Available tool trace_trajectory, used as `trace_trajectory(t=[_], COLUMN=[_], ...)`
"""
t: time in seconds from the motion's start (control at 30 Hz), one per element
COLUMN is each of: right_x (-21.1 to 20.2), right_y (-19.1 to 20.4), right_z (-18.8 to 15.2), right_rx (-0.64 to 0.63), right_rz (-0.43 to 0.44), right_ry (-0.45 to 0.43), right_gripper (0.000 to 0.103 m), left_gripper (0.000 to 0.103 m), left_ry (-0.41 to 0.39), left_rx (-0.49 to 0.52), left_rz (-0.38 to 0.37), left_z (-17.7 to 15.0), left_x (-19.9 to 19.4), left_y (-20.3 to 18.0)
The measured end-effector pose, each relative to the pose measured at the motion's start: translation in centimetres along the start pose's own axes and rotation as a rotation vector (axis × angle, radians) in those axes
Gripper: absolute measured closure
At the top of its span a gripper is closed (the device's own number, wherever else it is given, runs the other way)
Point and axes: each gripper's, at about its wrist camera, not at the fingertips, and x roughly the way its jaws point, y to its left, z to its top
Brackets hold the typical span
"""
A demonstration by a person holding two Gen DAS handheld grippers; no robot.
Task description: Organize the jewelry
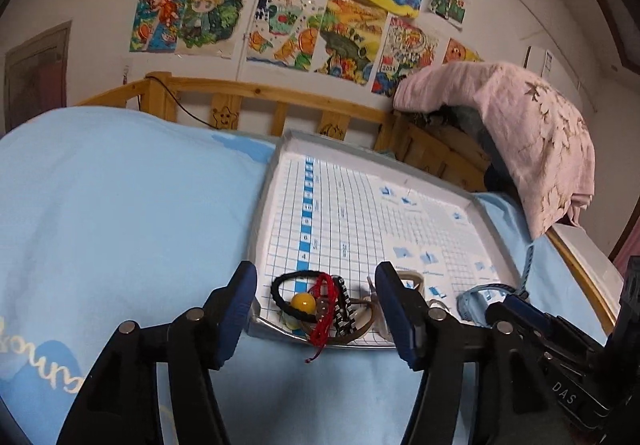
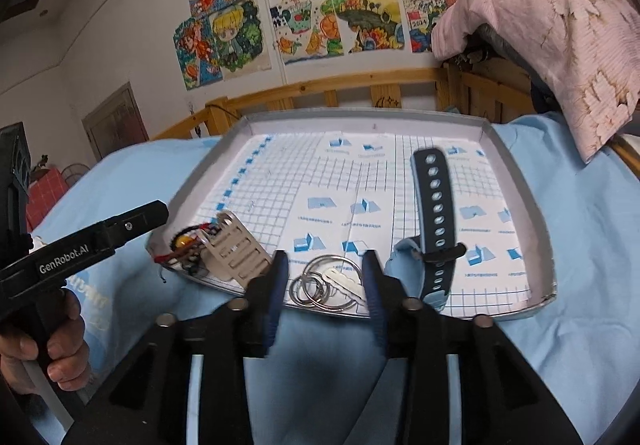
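A shallow grey tray lined with blue grid paper lies on a light blue bed. At its near left corner is a pile: a black hair tie with a yellow bead, a red cord bracelet and a black-and-white beaded band. My left gripper is open, its fingers either side of this pile. The pile also shows in the right wrist view, next to a beige strap. My right gripper is open around a set of metal key rings. A blue watch lies to their right.
A wooden bed rail runs behind the tray, with children's drawings on the wall above. A pink cloth drapes over the rail corner at right. The left tool and the hand holding it show at the right view's left edge.
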Motion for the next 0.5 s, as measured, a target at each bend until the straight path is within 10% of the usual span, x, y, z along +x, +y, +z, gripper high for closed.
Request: trace_trajectory(t=[0.2,0.5], right_x=[-3.8,-10.0], right_y=[0.5,1.3], right_z=[0.6,1.3], right_rx=[0.003,0.003], right_rz=[-0.019,-0.008], right_ry=[-0.086,-0.226], right_gripper=[0.056,0.024], left_gripper=[0.013,0.000], left_ry=[-0.077,-0.220], left_rx=[-0.021,-0.013], left_rz=[0.009,0.035], left_z=[0.2,0.1], left_x=[-3.4,-9.3], left_y=[0.4,0.2])
